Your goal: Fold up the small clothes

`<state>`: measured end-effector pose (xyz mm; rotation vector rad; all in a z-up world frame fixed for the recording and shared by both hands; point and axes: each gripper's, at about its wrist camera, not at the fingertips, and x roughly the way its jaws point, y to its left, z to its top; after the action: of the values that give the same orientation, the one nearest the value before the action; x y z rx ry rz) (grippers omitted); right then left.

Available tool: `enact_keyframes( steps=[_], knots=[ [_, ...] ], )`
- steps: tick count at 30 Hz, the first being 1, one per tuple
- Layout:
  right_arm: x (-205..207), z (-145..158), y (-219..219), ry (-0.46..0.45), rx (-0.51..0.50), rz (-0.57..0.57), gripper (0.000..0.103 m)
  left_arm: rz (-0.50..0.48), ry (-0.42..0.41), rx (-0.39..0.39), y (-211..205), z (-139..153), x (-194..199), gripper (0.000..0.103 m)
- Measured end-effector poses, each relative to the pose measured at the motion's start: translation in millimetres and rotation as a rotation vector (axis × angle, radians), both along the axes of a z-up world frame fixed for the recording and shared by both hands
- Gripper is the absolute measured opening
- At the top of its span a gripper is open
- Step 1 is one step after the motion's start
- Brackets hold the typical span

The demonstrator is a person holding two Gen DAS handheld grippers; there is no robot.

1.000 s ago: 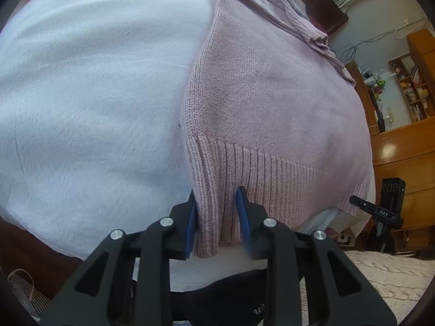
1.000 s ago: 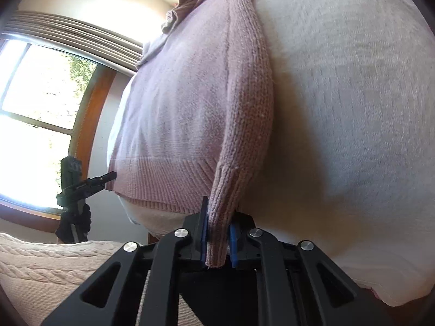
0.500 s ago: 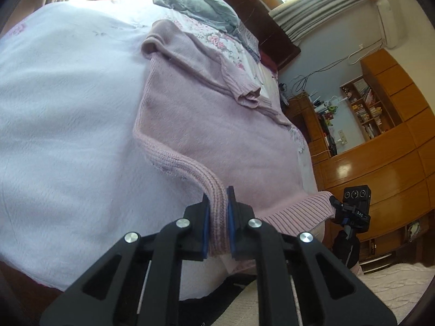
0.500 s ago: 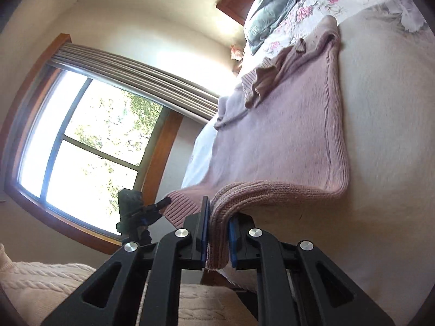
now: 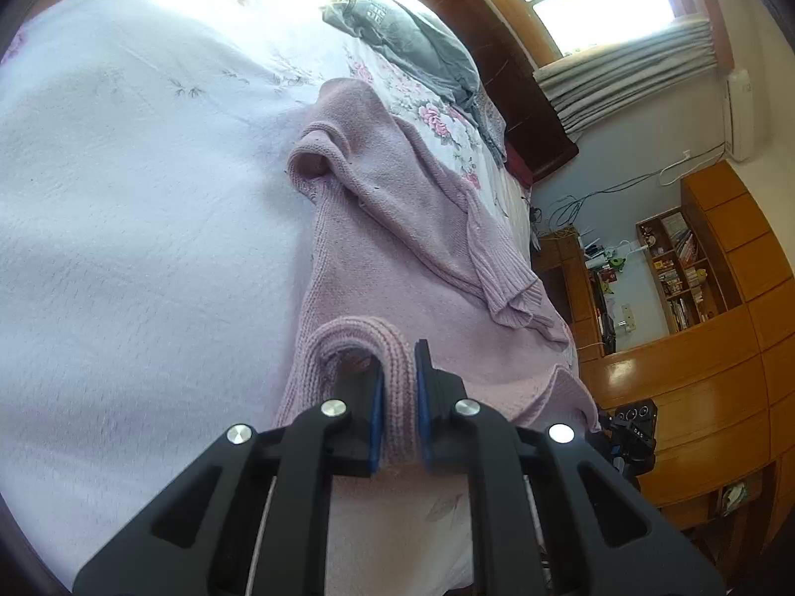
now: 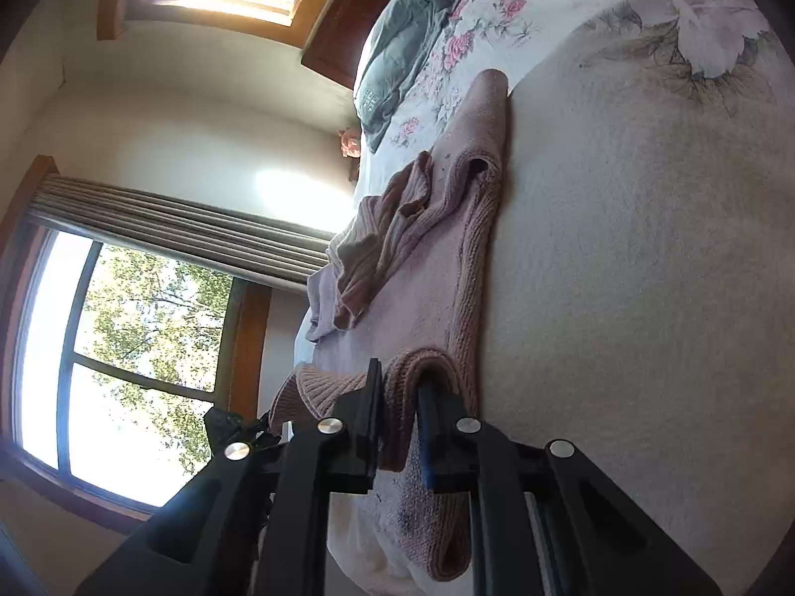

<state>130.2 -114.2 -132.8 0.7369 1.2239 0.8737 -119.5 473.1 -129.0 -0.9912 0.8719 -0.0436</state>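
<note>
At the bottom centre of the left wrist view, the left gripper [image 5: 399, 397] pinches the ribbed hem of the pink knit sweater [image 5: 397, 228] between its blue pads. The right gripper [image 6: 400, 412], bottom centre of its own view, clamps another fold of the same hem. Beyond them the sweater lies across the white bedspread [image 5: 139, 208] in mid-frame, a sleeve crumpled on top. Farther up, a grey pillow [image 5: 407, 35] rests at the headboard.
</note>
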Motion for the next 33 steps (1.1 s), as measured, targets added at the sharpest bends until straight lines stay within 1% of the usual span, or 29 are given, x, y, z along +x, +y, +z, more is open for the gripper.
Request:
enact_keyframes(
  steps=[2, 3, 4, 5, 6, 7, 8, 9, 10, 11, 12, 15, 17, 20, 22, 26, 28, 30, 31, 33],
  knots=[
    [6, -7, 1, 0.027, 0.011, -0.004, 0.015, 0.008, 0.007, -0.023, 5, -8, 5, 0.013],
    [9, -9, 2, 0.039, 0.018, -0.007, 0.015, 0.017, 0.005, -0.049, 7, -10, 5, 0.013],
    [10, -9, 2, 0.042, 0.024, -0.006, 0.018, 0.027, -0.003, -0.087, 10, -11, 5, 0.016],
    [6, -7, -2, 0.038, 0.025, -0.004, 0.022, 0.040, -0.015, -0.120, 13, -12, 3, 0.022],
    [5, -5, -6, 0.037, 0.026, -0.008, 0.026, 0.058, -0.024, -0.128, 16, -11, 0, 0.029],
    [5, -3, -10, 0.038, 0.036, -0.019, 0.036, 0.077, -0.035, -0.116, 19, -6, -4, 0.044],
    [5, 0, -16, 0.030, 0.045, -0.038, 0.048, 0.089, -0.049, -0.103, 22, -1, -8, 0.049],
    [5, 5, -23, 0.014, 0.035, -0.065, 0.055, 0.092, -0.059, -0.099, 24, 4, -11, 0.049],
    [6, 11, -29, -0.005, 0.022, -0.082, 0.058, 0.093, -0.066, -0.094, 26, 9, -14, 0.048],
    [6, 16, -33, -0.021, 0.017, -0.086, 0.058, 0.089, -0.072, -0.074, 27, 15, -16, 0.049],
    [5, 20, -37, -0.036, 0.008, -0.090, 0.058, 0.076, -0.074, -0.038, 25, 22, -17, 0.050],
    [0, 39, -38, -0.105, -0.056, -0.070, 0.058, 0.007, -0.072, 0.096, 12, 40, -11, 0.060],
    [-4, 51, -30, -0.153, -0.105, -0.046, 0.060, -0.043, -0.062, 0.155, 2, 46, -1, 0.067],
    [-12, 65, -14, -0.210, -0.163, -0.007, 0.064, -0.118, -0.011, 0.269, -13, 45, 19, 0.068],
    [-18, 72, -3, -0.238, -0.191, 0.020, 0.064, -0.166, 0.025, 0.345, -22, 42, 34, 0.068],
    [-28, 76, 13, -0.279, -0.236, 0.071, 0.065, -0.243, 0.070, 0.449, -36, 33, 60, 0.069],
    [-29, 76, 21, -0.283, -0.254, 0.088, 0.066, -0.260, 0.112, 0.491, -37, 25, 75, 0.071],
    [-30, 75, 27, -0.282, -0.266, 0.104, 0.066, -0.263, 0.162, 0.493, -33, 15, 86, 0.071],
    [-31, 74, 30, -0.286, -0.276, 0.111, 0.066, -0.265, 0.168, 0.487, -32, 11, 90, 0.071],
    [-32, 75, 38, -0.302, -0.311, 0.125, 0.066, -0.272, 0.183, 0.502, -32, 7, 95, 0.069]
  ],
)
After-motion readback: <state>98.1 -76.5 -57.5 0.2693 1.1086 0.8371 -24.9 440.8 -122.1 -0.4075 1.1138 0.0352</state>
